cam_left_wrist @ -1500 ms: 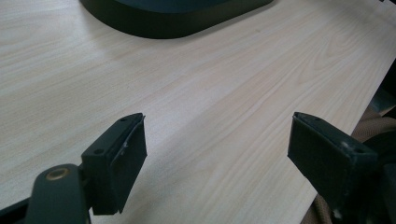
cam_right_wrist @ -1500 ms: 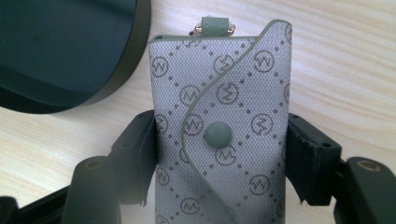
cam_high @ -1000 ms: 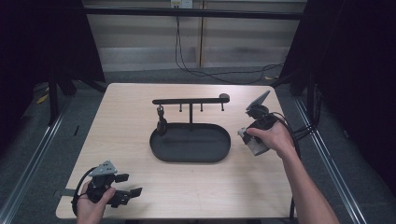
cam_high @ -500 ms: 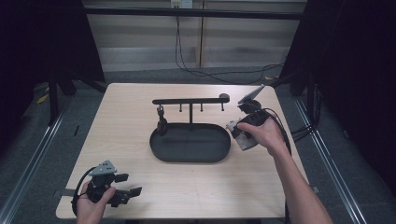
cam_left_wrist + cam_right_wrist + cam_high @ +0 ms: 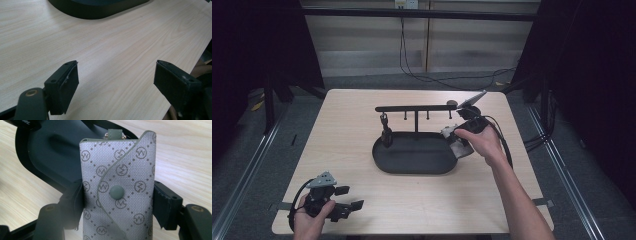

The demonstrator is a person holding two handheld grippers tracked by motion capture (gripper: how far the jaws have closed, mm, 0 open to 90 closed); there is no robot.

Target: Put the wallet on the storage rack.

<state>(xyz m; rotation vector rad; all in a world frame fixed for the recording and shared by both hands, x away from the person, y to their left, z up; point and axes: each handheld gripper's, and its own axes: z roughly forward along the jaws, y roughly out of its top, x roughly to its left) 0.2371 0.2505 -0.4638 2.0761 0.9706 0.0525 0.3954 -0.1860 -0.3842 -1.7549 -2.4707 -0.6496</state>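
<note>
A grey patterned key pouch point(image 5: 117, 157) with a snap button and a small tab on top stands upright between my right gripper's point(image 5: 118, 195) jaws, which are shut on its sides. In the high view the pouch point(image 5: 459, 149) and right gripper point(image 5: 455, 136) are at the right end of the black oval tray point(image 5: 412, 167). A black rack bar point(image 5: 412, 108) with hooks spans above the tray. My left gripper point(image 5: 353, 197) rests near the table's front left corner, open, with only bare wood between its jaws point(image 5: 117, 70).
A small dark item point(image 5: 386, 134) hangs from the bar's left hook over the tray. The tray's rim point(image 5: 100, 11) lies beyond the left gripper. Cables trail off the table's right side and across the floor behind it.
My right gripper has carried the pouch leftward from the table's right side to the tray's right end. The left gripper has stayed put.
</note>
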